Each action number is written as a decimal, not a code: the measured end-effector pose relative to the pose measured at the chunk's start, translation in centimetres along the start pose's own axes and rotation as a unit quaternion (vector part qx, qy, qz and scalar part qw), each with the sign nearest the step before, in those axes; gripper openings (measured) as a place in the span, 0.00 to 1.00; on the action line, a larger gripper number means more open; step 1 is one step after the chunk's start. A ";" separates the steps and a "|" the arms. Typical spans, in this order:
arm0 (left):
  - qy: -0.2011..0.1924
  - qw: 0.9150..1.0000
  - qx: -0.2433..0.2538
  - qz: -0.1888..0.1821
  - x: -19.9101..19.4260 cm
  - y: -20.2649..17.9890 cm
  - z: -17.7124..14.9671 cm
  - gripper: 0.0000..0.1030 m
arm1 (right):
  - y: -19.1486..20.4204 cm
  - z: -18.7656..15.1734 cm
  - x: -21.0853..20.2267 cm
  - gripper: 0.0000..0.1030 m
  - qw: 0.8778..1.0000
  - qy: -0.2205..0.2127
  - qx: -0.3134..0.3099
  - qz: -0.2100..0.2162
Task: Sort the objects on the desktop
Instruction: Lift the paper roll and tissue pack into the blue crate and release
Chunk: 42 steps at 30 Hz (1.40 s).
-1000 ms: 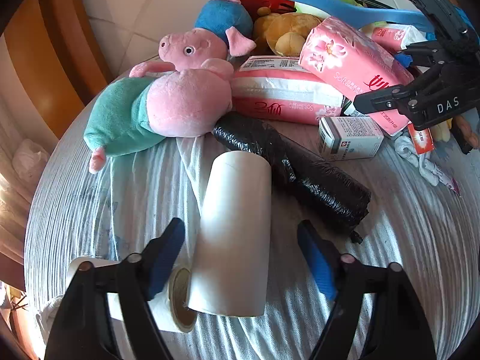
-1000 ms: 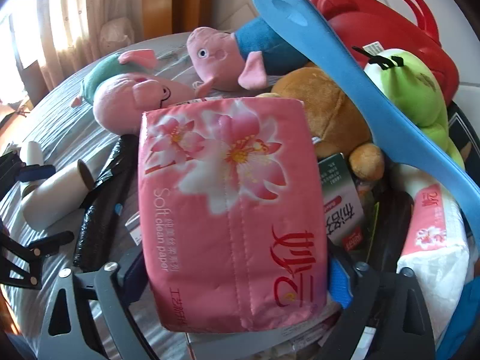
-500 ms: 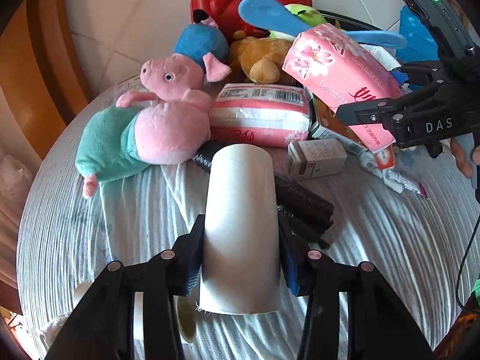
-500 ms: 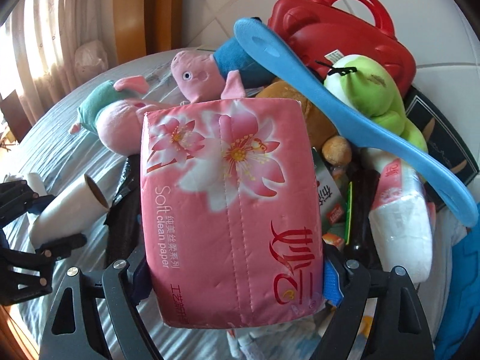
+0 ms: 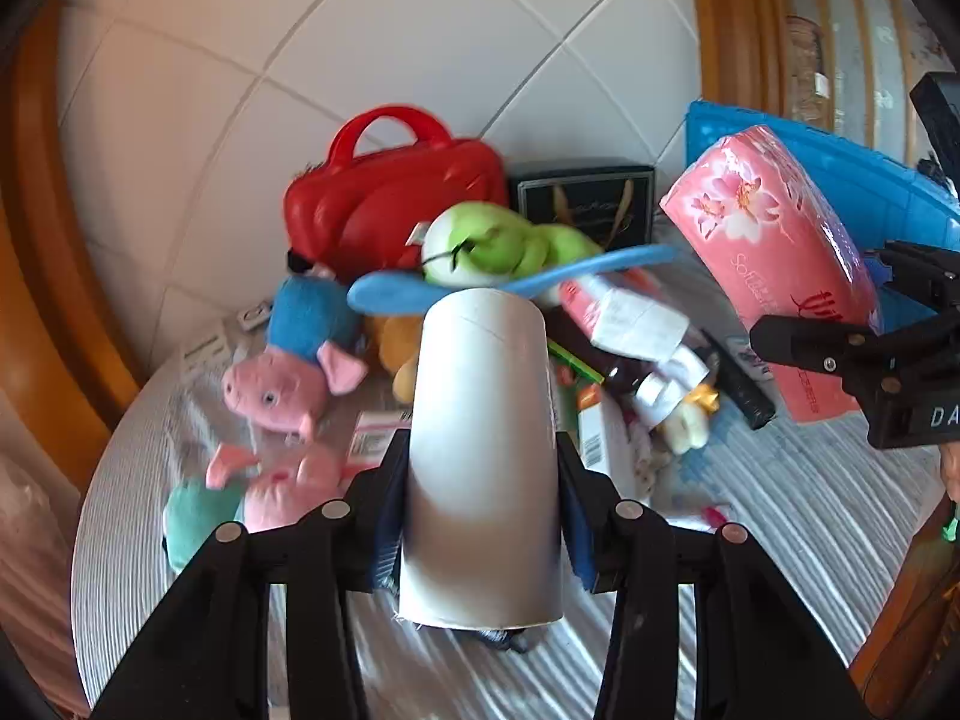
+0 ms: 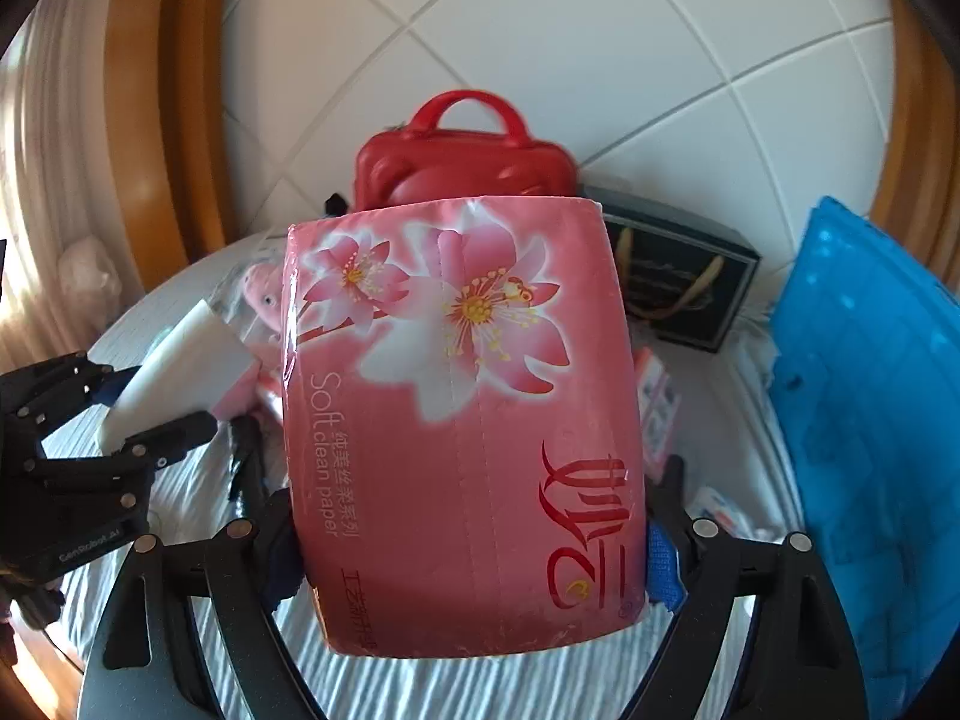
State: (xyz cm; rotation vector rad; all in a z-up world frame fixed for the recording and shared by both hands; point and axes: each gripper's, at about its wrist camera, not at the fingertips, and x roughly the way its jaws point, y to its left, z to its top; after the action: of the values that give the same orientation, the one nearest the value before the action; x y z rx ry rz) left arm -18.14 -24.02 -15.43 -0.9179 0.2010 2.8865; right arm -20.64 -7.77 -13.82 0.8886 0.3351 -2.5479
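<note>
Holding both items clear of the pile: my left gripper (image 5: 483, 516) is pinching the white paper roll (image 5: 483, 456) across its width, right gripper (image 6: 474, 558) is clamping the pink tissue pack (image 6: 462, 420) near the blue bin (image 6: 870, 420), probably its destination.

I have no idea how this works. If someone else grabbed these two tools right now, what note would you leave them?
Left tool: shut on the white paper roll, held above the table.
Right tool: shut on the pink tissue pack, also in the air.
Left to sort: pig plush, green plush, blue shoehorn, red case and small packets, all heaped at the wall. Blue bin stands to the right.
</note>
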 end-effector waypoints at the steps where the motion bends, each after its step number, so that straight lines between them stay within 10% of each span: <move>1: -0.013 1.000 0.009 -0.010 -0.5 -0.9 1.1 0.42 | -0.8 0.1 -1.4 0.84 1.000 -0.010 0.010 -0.015; 23: -0.190 0.954 0.125 -0.196 -4.3 -31.0 22.3 0.42 | -25.5 -0.3 -26.2 0.85 0.932 -0.163 0.162 -0.279; 35: -0.180 0.957 0.135 -0.180 -1.4 -45.2 28.5 0.43 | -39.4 -4.1 -27.8 0.86 0.924 -0.146 0.182 -0.304; 37: -0.183 0.961 0.133 -0.159 -1.2 -46.4 29.6 0.51 | -41.1 -4.1 -27.6 0.89 0.922 -0.147 0.186 -0.305; 39: -0.191 0.965 0.120 -0.132 -1.3 -46.7 30.5 0.91 | -42.5 -3.7 -27.2 0.95 0.922 -0.142 0.184 -0.310; 42: -0.201 0.968 0.108 -0.108 -1.5 -46.6 31.5 0.99 | -43.3 -3.5 -27.9 1.00 0.914 -0.163 0.193 -0.316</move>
State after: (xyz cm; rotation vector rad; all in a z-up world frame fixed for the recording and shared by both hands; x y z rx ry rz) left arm -28.25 26.84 6.59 -0.2868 0.3452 2.7030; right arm -18.99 40.26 5.04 0.5027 0.0007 -3.3855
